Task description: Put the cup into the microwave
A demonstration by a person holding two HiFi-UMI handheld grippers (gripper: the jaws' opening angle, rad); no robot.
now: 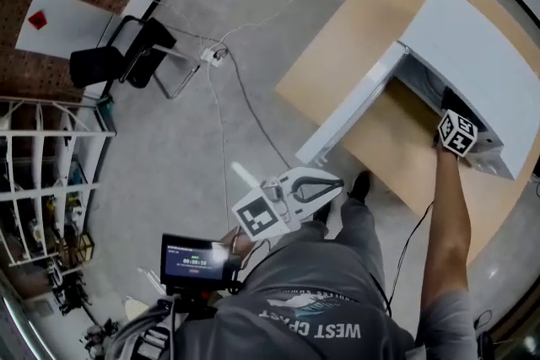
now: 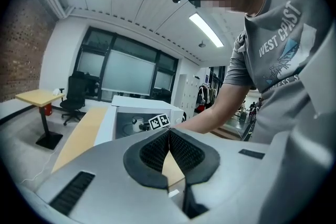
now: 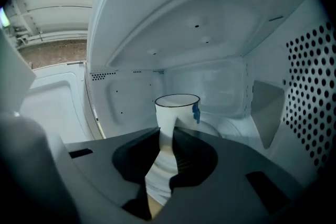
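The right gripper (image 3: 168,132) was clenched on the white cup (image 3: 177,109), its pads pressing the cup's wall, with the upright rim standing just ahead of the jaw tips. Gripper and cup were inside the microwave (image 3: 210,34): cavity ceiling above the jaws, perforated wall to their right, open door (image 3: 58,102) to their left. The left gripper (image 2: 169,132) was closed on nothing, its pads touching, pointed toward the microwave well ahead.

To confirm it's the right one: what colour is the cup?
The cup is white, dark-rimmed, with a blue mark; clearest in the right gripper view.
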